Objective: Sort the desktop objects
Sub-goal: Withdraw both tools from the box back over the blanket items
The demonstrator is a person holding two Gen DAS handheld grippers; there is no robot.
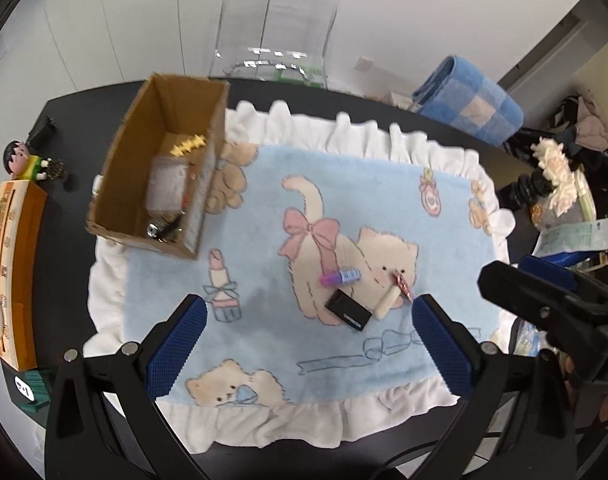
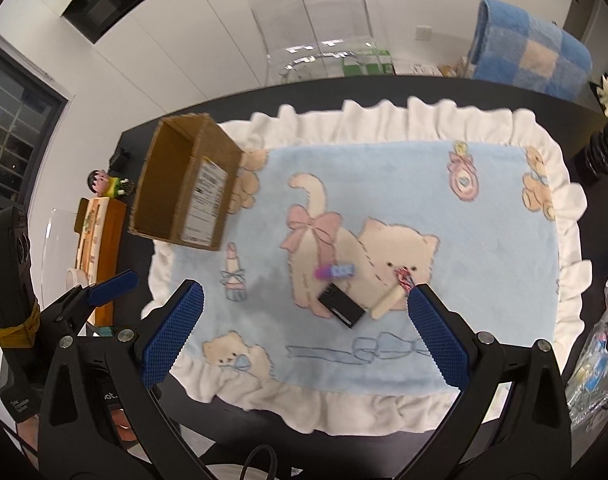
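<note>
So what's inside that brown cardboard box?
The brown cardboard box holds a yellow zigzag hair clip, a clear plastic bag and a small metallic item; anything beneath the bag is hidden.

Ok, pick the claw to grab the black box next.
Probably the right claw: it is open and the black box lies between its fingers, nearer its centre. The left claw, also open, sees it off toward its right finger.

A: What's the left gripper (image 1: 309, 344) looking like?
B: Black plastic frame w/ two blue cross-hatched pads (image 1: 176, 350), silver screws showing at the pivots.
A: Right gripper (image 2: 305, 338)?
B: Same build, blue textured pads (image 2: 172, 338), round silver screws, a black cable looping below. Left unit's handle is wearing a yellow-brown band and carrying small white lettering.
</note>
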